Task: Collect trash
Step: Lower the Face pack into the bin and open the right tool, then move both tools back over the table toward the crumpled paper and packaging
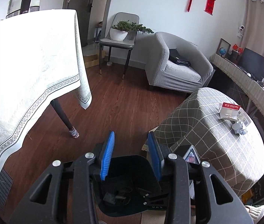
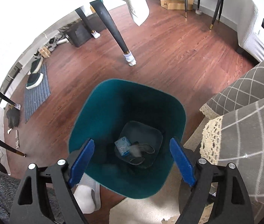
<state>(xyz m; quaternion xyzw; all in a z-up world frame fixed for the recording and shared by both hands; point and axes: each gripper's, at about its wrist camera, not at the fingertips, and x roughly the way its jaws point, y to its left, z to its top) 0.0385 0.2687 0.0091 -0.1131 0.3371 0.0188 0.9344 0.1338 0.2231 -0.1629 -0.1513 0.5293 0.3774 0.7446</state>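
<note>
A teal waste bin (image 2: 87, 108) stands on the wooden floor, right under my right gripper (image 2: 132, 140), whose jaws are wide open with nothing between the pads. At the bin's bottom lie a small blue carton (image 2: 123, 146), a blurred pale scrap (image 2: 136, 149) and a dark looped item. The left wrist view shows the same bin (image 1: 130, 162) dark below my left gripper (image 1: 131, 133), which is open by a narrow gap and holds nothing. On the checked-cloth table (image 1: 215, 145) to the right sit a crumpled paper ball (image 1: 239, 127) and a torn red-and-white package (image 1: 229, 110).
A white-clothed table (image 1: 25, 65) with a dark leg (image 1: 63, 115) stands to the left. A grey armchair (image 1: 178, 65) and a chair bearing a potted plant (image 1: 120, 35) line the far wall. A person's socked foot in a slipper (image 2: 87, 196) is beside the bin. Shoes rest on a mat (image 2: 37, 91).
</note>
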